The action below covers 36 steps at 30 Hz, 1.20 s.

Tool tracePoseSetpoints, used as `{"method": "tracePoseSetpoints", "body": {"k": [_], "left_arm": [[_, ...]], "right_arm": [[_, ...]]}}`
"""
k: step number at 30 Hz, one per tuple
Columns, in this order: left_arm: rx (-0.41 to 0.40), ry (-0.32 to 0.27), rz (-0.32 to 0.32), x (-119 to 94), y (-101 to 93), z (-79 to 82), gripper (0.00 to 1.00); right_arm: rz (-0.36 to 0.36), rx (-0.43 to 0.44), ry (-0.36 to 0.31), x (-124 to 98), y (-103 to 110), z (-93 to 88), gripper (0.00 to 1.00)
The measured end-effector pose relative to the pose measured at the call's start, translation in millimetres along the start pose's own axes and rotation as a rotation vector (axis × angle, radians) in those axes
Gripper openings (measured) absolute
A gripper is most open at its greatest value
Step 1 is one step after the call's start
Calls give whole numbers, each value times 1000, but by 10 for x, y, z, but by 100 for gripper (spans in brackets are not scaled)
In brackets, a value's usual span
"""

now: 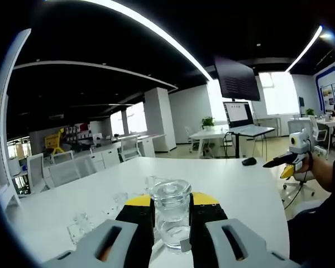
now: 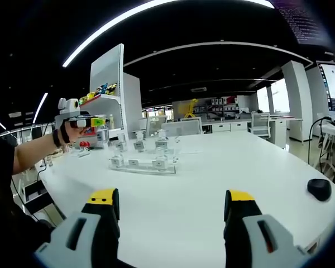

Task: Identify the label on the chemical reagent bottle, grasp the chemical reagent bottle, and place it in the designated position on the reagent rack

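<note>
Open-plan office, dark ceiling crossed by long curved light strips. A large white desk is seen in the foreground of both views. Beyond its far edge, rows of white desks and chairs are lined up toward bright windows. A white pillar stands mid-room. A black screen is hung from the ceiling above a smaller desk carrying a lit monitor and a plant. A yellow cart is parked at the back wall. A tall white partition is seen past the desk's left edge. Floor is pale and glossy.
</note>
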<state>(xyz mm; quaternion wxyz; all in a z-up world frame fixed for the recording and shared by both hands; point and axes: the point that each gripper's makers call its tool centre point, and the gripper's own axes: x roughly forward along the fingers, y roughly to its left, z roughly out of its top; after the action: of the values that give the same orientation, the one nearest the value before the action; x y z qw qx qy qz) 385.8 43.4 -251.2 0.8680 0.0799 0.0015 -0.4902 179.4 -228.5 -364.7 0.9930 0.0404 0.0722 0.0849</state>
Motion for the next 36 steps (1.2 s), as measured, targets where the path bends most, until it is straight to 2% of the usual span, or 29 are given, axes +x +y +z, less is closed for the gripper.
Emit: {"method": "tracePoseSetpoints", "body": {"k": [16,26,36], "left_arm": [[1,6,14,107,175,-33,23],[-4,-8,35,182,374,-31,23],[-19,-30,38,246,437,-84,23]], "right_arm": [[-1,0,6,15,4,-13,73],[-2,2,16,30,-2,-63,73],[4,1,21,58,17,-78,73]]}}
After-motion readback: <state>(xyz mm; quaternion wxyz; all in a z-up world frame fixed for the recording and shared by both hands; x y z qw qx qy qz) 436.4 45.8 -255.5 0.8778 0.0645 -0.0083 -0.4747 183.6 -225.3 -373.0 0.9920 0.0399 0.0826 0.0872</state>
